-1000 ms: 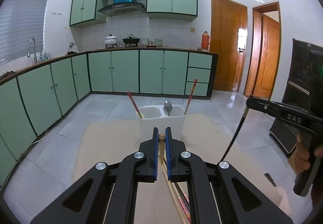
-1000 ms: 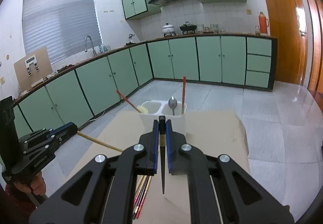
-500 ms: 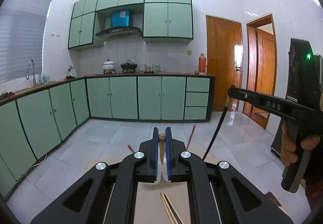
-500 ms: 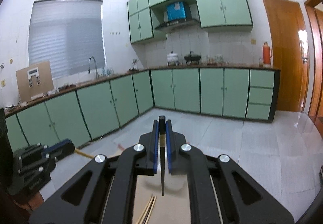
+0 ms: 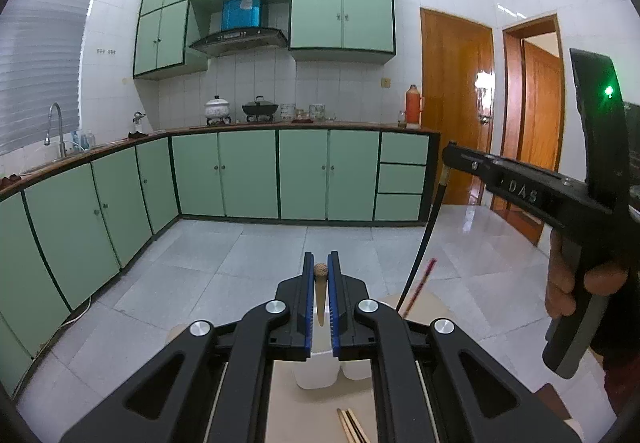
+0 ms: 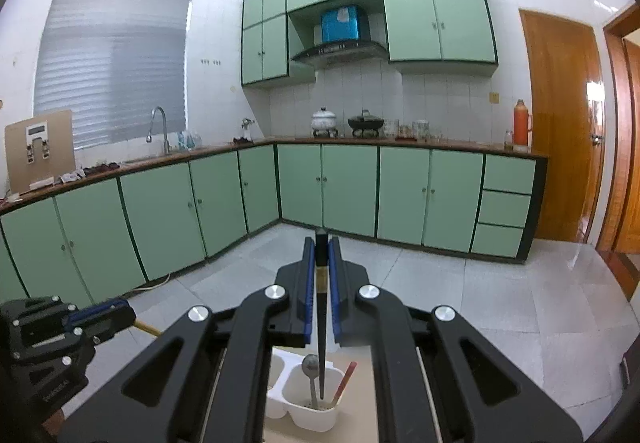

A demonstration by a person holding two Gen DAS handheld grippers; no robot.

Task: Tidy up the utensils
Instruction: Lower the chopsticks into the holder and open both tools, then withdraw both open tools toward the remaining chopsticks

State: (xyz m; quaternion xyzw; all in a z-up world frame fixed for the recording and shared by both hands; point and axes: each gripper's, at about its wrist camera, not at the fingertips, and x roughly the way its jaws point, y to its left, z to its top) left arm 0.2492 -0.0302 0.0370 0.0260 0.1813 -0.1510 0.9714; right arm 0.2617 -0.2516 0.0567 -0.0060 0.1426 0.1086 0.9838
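Observation:
My left gripper point(image 5: 320, 273) is shut on a wooden chopstick point(image 5: 320, 299) with a rounded tan top, held upright above the white utensil holder point(image 5: 316, 373). My right gripper point(image 6: 321, 255) is shut on a black chopstick point(image 6: 321, 339) that hangs point down over the holder point(image 6: 308, 413), its tip at the right compartment. That compartment holds a metal spoon point(image 6: 310, 367) and a red chopstick point(image 6: 345, 383). In the left wrist view the right gripper point(image 5: 450, 157) shows at the right with the black chopstick point(image 5: 422, 243) hanging from it. The left gripper point(image 6: 128, 313) shows at lower left in the right wrist view.
Loose chopsticks point(image 5: 352, 425) lie on the beige table top point(image 5: 320, 415) in front of the holder. A red chopstick point(image 5: 420, 285) sticks up from the holder. Green kitchen cabinets point(image 5: 248, 175) and a tiled floor point(image 5: 224, 263) lie beyond the table.
Both grippers rose and tilted up, then came back over the holder. The black chopstick's tip now hangs at the holder's right compartment. Both stay shut on their chopsticks.

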